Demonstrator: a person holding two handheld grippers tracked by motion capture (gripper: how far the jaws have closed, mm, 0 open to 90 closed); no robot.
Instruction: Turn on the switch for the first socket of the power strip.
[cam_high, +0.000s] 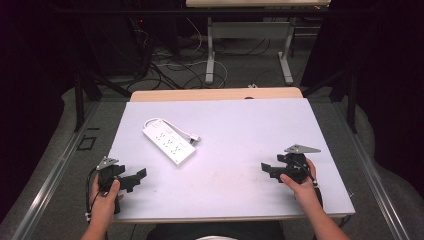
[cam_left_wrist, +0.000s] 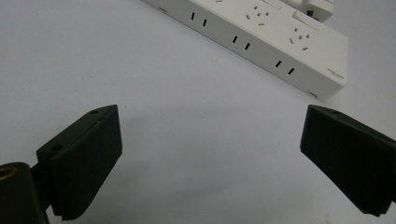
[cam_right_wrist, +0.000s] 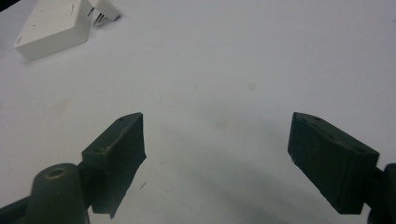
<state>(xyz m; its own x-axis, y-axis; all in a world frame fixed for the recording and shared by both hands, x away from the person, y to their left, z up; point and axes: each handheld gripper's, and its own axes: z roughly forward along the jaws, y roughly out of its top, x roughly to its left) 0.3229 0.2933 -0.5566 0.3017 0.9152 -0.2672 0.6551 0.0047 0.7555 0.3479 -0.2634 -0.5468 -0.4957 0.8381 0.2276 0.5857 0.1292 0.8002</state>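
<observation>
At the near edge of the table, the left black two-jaw gripper rests in the person's left hand with its jaws spread wide and nothing between them. The right black two-jaw gripper, held in the right hand near the opposite corner, is likewise wide and empty. Both point inward, which I judge to be a ready posture.

Farther out, left of centre on the pale lavender tabletop, lies the white rectangular plastic power strip, set diagonally and nearer the left gripper. A white plug sits at its far side, with the white cable looped beside it. Small grey print marks the strip's end, too small to read.
</observation>
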